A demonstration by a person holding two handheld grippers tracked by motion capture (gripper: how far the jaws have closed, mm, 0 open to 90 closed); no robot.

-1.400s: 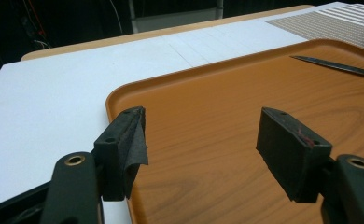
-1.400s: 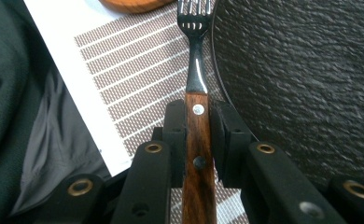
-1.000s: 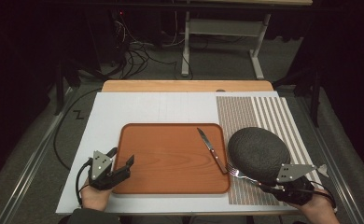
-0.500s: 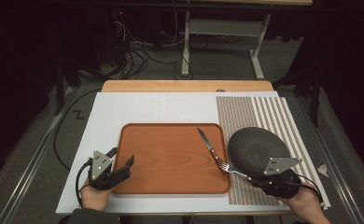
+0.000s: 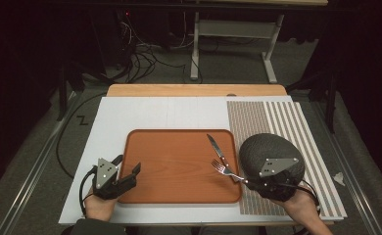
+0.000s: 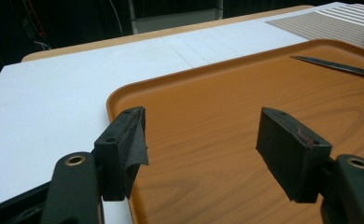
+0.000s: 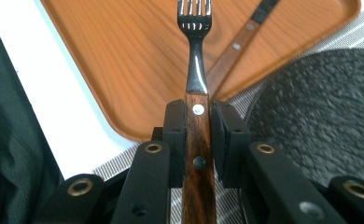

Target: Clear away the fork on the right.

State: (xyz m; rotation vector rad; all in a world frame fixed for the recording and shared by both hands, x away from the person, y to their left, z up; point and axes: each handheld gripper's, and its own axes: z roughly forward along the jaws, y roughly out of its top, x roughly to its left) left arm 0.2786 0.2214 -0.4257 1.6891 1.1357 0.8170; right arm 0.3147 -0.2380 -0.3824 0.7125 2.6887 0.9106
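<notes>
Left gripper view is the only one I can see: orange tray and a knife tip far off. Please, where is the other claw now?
Observer: The right claw is at the tray's right front corner, over the striped mat.
Operator: Does it hold something?
Observer: Yes, its jaws are shut on a fork's wooden handle, tines pointing over the tray.
Operator: Is the knife complete on the tray?
Observer: The knife lies slanted by the right rim, its blade on the tray.
Operator: Anything else near?
Observer: A dark round bowl sits on the mat beside the right claw.
</notes>
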